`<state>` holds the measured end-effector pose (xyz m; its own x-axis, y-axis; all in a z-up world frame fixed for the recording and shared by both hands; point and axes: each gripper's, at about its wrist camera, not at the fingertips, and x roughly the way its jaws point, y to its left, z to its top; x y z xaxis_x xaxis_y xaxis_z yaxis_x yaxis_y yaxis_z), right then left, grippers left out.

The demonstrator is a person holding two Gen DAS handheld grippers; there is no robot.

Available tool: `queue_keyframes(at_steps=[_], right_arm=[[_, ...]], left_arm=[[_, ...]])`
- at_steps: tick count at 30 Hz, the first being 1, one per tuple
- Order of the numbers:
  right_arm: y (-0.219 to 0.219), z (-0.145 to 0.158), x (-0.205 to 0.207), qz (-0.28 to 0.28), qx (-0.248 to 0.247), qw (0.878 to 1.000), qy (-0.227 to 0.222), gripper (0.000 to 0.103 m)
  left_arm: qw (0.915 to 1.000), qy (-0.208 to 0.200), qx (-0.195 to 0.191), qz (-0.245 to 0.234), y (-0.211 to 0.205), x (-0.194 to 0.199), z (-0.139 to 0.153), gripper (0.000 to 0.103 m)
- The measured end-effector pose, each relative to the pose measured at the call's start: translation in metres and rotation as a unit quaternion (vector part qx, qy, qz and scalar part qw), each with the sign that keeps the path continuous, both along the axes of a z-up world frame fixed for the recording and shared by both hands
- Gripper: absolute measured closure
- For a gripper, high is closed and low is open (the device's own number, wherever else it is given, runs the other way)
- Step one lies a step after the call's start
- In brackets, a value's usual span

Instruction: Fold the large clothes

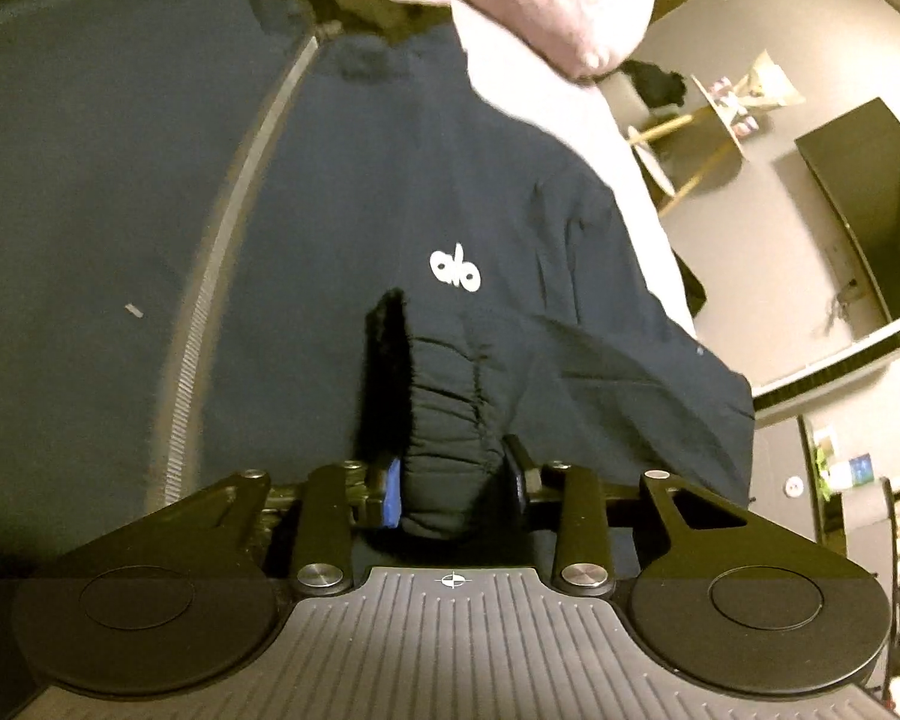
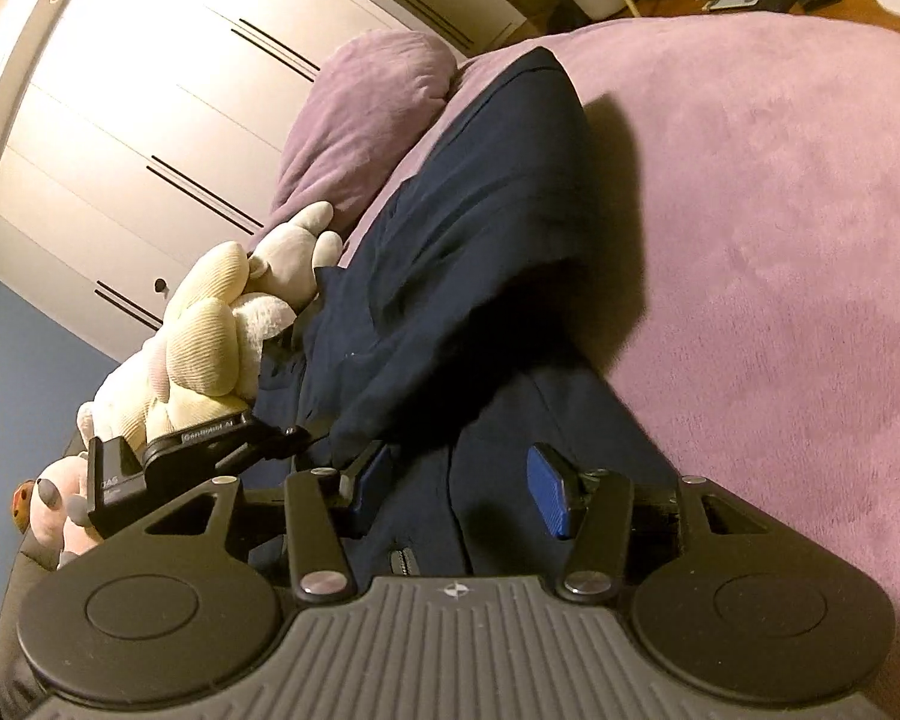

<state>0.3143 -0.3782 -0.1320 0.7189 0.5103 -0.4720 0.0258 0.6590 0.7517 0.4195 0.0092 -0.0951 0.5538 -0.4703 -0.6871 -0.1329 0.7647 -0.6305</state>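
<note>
A navy zip-up jacket (image 1: 390, 192) with a white "alo" logo lies on a purple bed cover (image 2: 780, 252). In the left wrist view my left gripper (image 1: 453, 474) is shut on the jacket's gathered elastic cuff (image 1: 450, 414), bunched between the blue pads. The zipper (image 1: 210, 312) runs up the left of that view. In the right wrist view the jacket (image 2: 468, 252) is draped in folds along the bed. My right gripper (image 2: 459, 492) is open over the dark fabric, holding nothing. The left gripper (image 2: 198, 450) shows at the left of that view.
A purple pillow (image 2: 366, 120) and cream plush toys (image 2: 222, 324) lie beside the jacket. White wardrobe doors (image 2: 150, 120) stand behind. A side table (image 1: 708, 120), dark TV (image 1: 870, 198) and shelf are off the bed.
</note>
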Motion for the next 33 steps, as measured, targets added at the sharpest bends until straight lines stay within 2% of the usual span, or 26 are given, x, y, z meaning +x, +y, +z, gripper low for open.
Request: queue_keyframes(at_steps=[2, 5, 7, 9, 11, 15, 18, 21, 23, 25, 27, 29, 30, 31, 33], right_arm=[[-0.001, 0.005, 0.002, -0.002, -0.005, 1.0, -0.006, 0.051], [0.0, 0.014, 0.007, -0.001, -0.008, 1.0, -0.016, 0.051], [0.002, 0.019, 0.01, 0.003, -0.013, 1.0, -0.024, 0.051], [0.007, 0.021, 0.016, 0.009, -0.016, 0.999, -0.028, 0.051], [0.013, 0.02, 0.024, 0.014, -0.013, 1.0, -0.024, 0.051], [0.028, 0.009, 0.043, 0.032, 0.016, 0.999, -0.003, 0.051], [0.038, 0.006, 0.06, 0.034, 0.021, 0.999, 0.004, 0.051], [0.039, 0.001, 0.076, 0.021, 0.043, 0.999, 0.018, 0.042], [0.037, -0.004, 0.086, 0.009, 0.064, 0.998, 0.027, 0.042], [0.034, -0.009, 0.095, -0.005, 0.084, 0.996, 0.037, 0.042], [0.032, -0.01, 0.105, -0.02, 0.093, 0.995, 0.041, 0.042], [0.034, -0.007, 0.117, -0.03, 0.08, 0.996, 0.039, 0.044], [0.036, -0.003, 0.123, -0.031, 0.064, 0.997, 0.038, 0.051], [0.04, 0.001, 0.13, -0.031, 0.041, 0.998, 0.038, 0.064], [0.051, 0.01, 0.14, -0.022, -0.014, 0.999, 0.028, 0.075]], left_arm=[[0.9998, -0.015, 0.012, 0.007, 0.013, -0.004, 0.013, 0.068], [0.9955, -0.047, 0.073, 0.036, 0.045, -0.017, 0.04, 0.069], [0.9853, -0.059, 0.145, 0.068, 0.066, -0.026, 0.053, 0.069], [0.9767, -0.054, 0.183, 0.098, 0.088, -0.033, 0.056, 0.069], [0.9755, -0.04, 0.178, 0.124, 0.106, -0.038, 0.05, 0.068], [0.984, -0.017, 0.1, 0.146, 0.129, -0.045, 0.028, 0.064], [0.9858, -0.005, 0.068, 0.154, 0.134, -0.041, 0.016, 0.063], [0.9862, 0.001, 0.052, 0.157, 0.135, -0.032, 0.01, 0.065], [0.9859, -0.015, 0.066, 0.153, 0.133, -0.028, 0.016, 0.068], [0.9838, -0.043, 0.101, 0.142, 0.128, -0.025, 0.028, 0.069], [0.9784, -0.072, 0.139, 0.135, 0.121, -0.019, 0.043, 0.072], [0.9717, -0.094, 0.171, 0.134, 0.118, -0.014, 0.056, 0.076], [0.9666, -0.107, 0.191, 0.133, 0.116, -0.011, 0.062, 0.078], [0.9625, -0.116, 0.207, 0.132, 0.114, -0.008, 0.066, 0.082], [0.9541, -0.127, 0.238, 0.13, 0.11, -0.002, 0.07, 0.084]])
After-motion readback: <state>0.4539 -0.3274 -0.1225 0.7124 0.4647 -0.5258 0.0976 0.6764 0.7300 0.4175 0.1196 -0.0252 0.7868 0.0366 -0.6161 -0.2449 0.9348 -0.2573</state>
